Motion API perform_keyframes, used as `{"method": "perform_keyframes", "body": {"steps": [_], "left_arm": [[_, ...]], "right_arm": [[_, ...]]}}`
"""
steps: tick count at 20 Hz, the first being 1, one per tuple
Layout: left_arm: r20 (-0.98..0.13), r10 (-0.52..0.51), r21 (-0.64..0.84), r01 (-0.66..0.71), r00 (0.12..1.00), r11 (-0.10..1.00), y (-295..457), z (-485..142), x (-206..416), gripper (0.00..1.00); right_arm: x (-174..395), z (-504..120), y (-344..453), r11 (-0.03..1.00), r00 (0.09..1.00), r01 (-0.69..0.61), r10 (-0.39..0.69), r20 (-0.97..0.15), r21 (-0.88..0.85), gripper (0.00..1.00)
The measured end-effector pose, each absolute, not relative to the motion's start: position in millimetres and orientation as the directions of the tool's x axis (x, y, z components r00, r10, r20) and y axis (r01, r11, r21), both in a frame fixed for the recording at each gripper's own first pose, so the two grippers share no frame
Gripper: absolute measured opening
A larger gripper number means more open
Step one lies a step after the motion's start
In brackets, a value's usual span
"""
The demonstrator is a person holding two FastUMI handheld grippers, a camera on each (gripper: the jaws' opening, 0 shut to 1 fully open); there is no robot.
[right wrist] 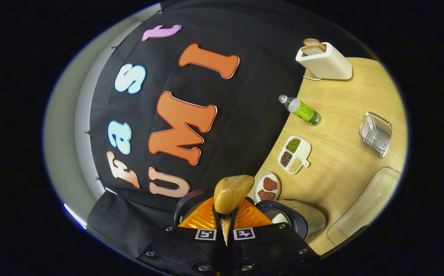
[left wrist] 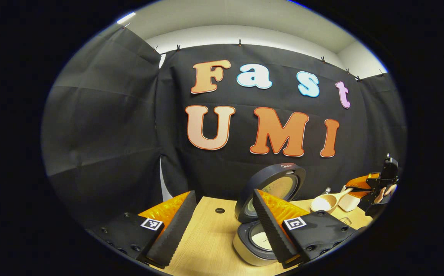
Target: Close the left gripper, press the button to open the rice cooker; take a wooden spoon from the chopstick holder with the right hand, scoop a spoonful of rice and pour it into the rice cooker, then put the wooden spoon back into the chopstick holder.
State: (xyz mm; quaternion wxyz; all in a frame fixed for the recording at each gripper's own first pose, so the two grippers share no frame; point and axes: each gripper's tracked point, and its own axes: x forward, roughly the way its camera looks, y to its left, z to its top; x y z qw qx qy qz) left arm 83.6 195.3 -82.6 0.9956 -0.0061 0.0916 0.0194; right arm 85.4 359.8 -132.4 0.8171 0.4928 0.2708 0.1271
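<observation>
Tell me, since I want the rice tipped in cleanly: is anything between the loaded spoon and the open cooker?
Nothing visible. The wooden spoon, heaped with rice and held by the right tool, hangs beside the rice cooker, whose lid stands raised.

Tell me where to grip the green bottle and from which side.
Grip the bottle around its body, coming down from above across its width: it lies on its side on the table, cap toward the wall, clear space on both flanks.
</observation>
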Motion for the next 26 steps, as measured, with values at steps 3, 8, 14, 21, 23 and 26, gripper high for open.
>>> {"method": "perform_keyframes", "body": {"steps": [3,8,14,21,23,26], "left_arm": [[-0.186,0.052,-0.01,-0.055,0.981,0.998,202,-85,81,0.96],[-0.195,0.082,-0.019,-0.087,0.977,0.996,214,-89,81,0.97],[-0.195,0.094,-0.016,-0.099,0.976,0.995,219,-91,80,0.97],[-0.192,0.096,-0.013,-0.101,0.977,0.995,219,-89,79,0.97],[-0.193,0.096,-0.016,-0.1,0.976,0.995,219,-90,79,0.97],[-0.194,0.096,-0.018,-0.102,0.976,0.995,220,-89,78,0.97]], "right_arm": [[88,-136,370,0.568,0.819,0.019,0.463,-0.339,0.823,0.02],[91,-132,377,0.663,0.833,-0.038,0.435,-0.343,0.748,0.02],[93,-124,386,0.715,0.842,-0.094,0.428,-0.327,0.693,0.02],[91,-118,394,0.758,0.847,-0.151,0.43,-0.312,0.635,0.02],[91,-115,395,0.769,0.85,-0.165,0.428,-0.307,0.617,0.02],[89,-110,395,0.78,0.855,-0.184,0.428,-0.295,0.599,0.02]]}}
